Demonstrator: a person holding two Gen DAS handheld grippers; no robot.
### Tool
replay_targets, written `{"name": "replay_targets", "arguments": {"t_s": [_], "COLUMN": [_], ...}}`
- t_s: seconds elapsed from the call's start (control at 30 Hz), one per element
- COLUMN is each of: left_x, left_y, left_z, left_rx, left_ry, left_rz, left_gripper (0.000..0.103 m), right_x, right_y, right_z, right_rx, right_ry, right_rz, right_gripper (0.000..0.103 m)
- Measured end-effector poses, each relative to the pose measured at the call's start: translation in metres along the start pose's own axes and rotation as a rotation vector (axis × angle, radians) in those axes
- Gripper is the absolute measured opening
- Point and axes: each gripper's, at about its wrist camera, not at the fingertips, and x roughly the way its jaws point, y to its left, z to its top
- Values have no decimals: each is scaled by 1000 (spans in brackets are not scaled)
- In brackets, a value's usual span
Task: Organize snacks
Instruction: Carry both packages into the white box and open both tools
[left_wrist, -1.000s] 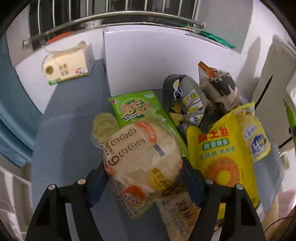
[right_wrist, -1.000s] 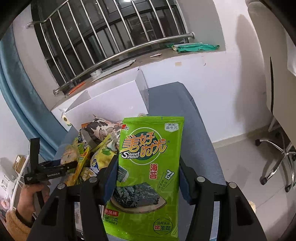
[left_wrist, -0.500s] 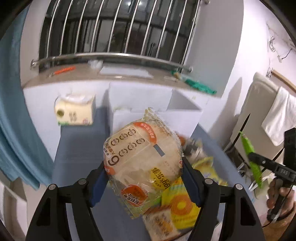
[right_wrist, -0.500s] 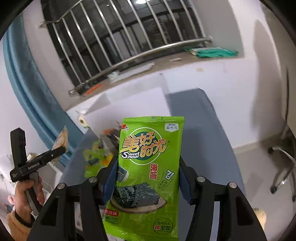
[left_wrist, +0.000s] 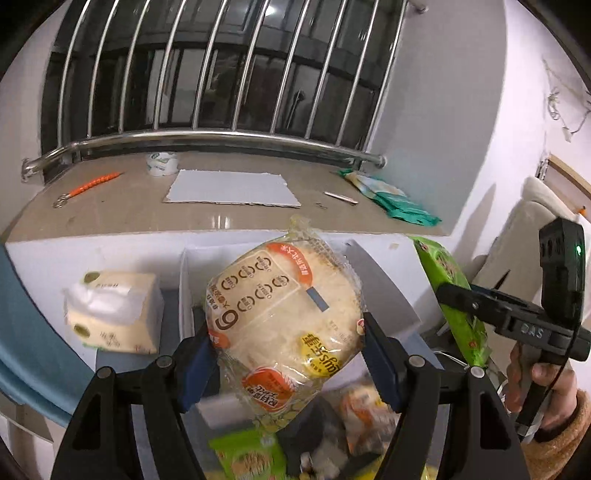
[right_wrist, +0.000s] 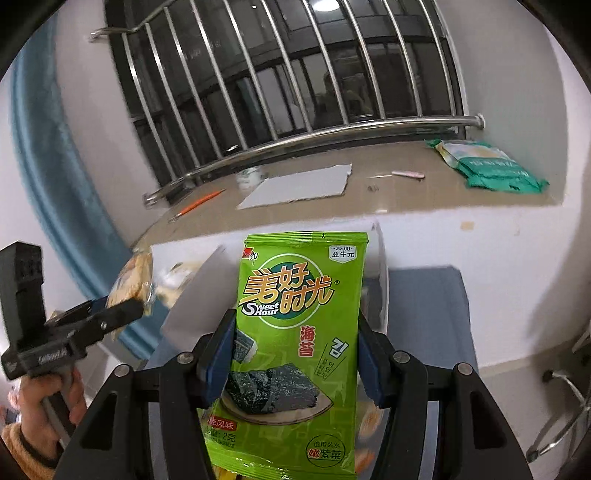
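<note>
- Rice cracker bag (left_wrist: 284, 328): clamped between left claw (left_wrist: 286, 350) pads, held up over the white box (left_wrist: 384, 295).
- Seaweed pack (right_wrist: 295, 332): upright, gripped by right claw (right_wrist: 295, 358), box just beyond it.
- Snack pile (left_wrist: 332, 443) below left claw, blurred.
- Tissue pack (left_wrist: 114, 314) left of it.

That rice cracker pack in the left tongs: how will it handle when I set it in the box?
The cracker pack looks puffy and probably light. Its glossy film may slip. It bulges past the left tongs, so a harder squeeze could crack the contents.
</note>
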Motion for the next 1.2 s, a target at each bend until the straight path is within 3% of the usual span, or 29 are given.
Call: {"name": "replay_targets", "arguments": {"t_s": [0.2,0.23,0.3,0.33,0.37,0.53,0.77,0.93,1.07,1.2], "left_x": [38,45,56,59,62,56,6,-52,-97,-126], "left_y": [-3,-1,2,3,5,7,-6,-25,-42,-51], "left_z": [15,17,17,15,13,-3,-10,-30,-62,-106], "left_rx": [35,34,27,25,30,58,90,128,160,156], "left_ry": [25,37,67,80,88,95,23,-54,-105,-102], "left_rz": [45,48,71,86,100,142,136,102,61,20], "left_gripper": [78,80,101,103,103,103,103,103,103,103], "right_x": [54,61,74,78,82,73,37,-18,-69,-107], "right_y": [-16,-17,-18,-18,-18,-18,-10,1,12,19], "right_z": [43,47,54,57,60,59,47,27,-8,-59], "right_rx": [18,17,16,16,13,28,-7,-36,-93,-122], "right_ry": [44,45,60,63,68,20,-24,-99,-161,-183], "right_rz": [-47,-52,-48,-50,-57,-61,-61,-17,16,39], "right_gripper": [64,67,76,93,103,103,103,103,103,103]}}
